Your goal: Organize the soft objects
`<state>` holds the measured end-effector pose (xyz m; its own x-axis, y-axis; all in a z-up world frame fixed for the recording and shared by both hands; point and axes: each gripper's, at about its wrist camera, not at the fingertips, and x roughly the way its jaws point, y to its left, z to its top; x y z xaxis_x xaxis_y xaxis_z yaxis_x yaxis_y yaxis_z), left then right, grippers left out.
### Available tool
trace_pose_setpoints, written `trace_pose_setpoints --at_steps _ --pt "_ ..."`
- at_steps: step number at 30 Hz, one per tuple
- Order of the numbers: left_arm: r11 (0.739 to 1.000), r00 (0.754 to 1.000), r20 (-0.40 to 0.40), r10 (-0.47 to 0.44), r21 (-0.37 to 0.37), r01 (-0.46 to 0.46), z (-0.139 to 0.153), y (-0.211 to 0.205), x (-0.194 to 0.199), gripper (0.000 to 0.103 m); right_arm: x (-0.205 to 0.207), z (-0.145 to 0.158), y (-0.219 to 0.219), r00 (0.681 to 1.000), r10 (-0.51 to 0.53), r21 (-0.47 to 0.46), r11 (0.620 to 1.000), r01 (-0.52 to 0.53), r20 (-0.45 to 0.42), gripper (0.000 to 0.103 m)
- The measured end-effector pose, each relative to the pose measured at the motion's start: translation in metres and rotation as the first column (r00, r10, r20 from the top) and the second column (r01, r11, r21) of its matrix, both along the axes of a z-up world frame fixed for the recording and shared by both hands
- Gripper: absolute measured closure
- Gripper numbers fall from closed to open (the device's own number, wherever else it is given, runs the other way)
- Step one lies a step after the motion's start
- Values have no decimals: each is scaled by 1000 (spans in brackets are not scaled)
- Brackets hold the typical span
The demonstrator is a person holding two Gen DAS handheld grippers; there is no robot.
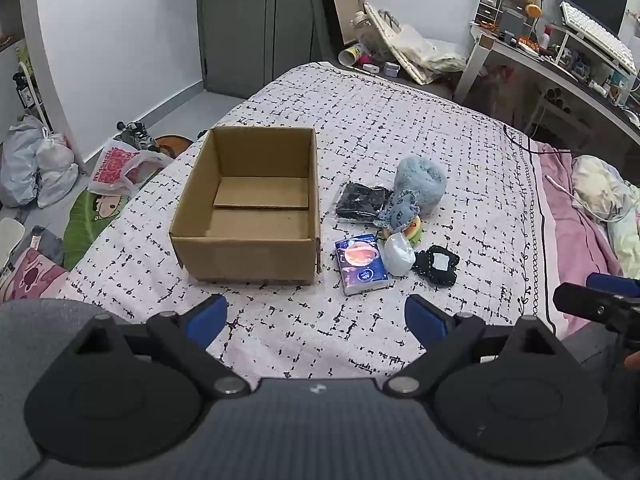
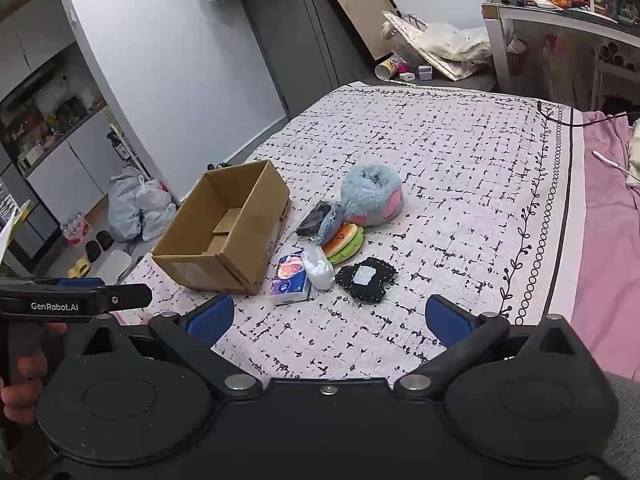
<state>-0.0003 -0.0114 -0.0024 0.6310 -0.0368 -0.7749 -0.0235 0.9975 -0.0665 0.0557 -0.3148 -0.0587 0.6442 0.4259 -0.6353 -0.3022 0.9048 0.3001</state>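
Note:
An empty open cardboard box (image 1: 246,204) (image 2: 224,232) sits on the patterned bedspread. To its right lies a cluster: a fluffy blue plush (image 1: 420,182) (image 2: 370,196), a black packet (image 1: 362,202) (image 2: 314,218), a small blue denim pouch (image 1: 400,212), a burger plush (image 2: 344,242), a tissue pack (image 1: 361,264) (image 2: 290,280), a white bundle (image 1: 399,256) (image 2: 318,268) and a black pad (image 1: 436,266) (image 2: 366,278). My left gripper (image 1: 316,316) is open and empty, near the box's front. My right gripper (image 2: 330,318) is open and empty, short of the cluster.
The bedspread (image 1: 400,120) ends at a pink sheet (image 1: 568,216) on the right. Plastic bags (image 1: 36,164) and clutter lie on the floor at the left. A desk (image 1: 560,64) stands at the far right. The other gripper shows at each view's edge (image 1: 600,304) (image 2: 76,300).

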Motion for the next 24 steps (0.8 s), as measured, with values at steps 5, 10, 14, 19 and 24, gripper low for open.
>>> trace_pose_setpoints --at_steps 5,10,14,19,24 --pt "1000 1000 -1 -5 5 5 2 -2 -1 8 0 1 0 1000 -1 -6 1000 1 4 0" --pt "1000 1000 0 0 4 0 2 -2 -1 8 0 1 1 1000 -4 -6 1000 4 4 0" --pt "1000 1000 -2 -3 -2 3 2 -2 -1 8 0 1 0 1000 -3 -4 1000 4 3 0" --pt "1000 1000 0 -9 -3 9 3 -2 -1 8 0 1 1 1000 -3 -8 1000 3 0 0" --pt "1000 1000 -2 -5 -2 5 2 -1 0 8 -1 1 2 1000 -4 -11 1000 4 2 0"
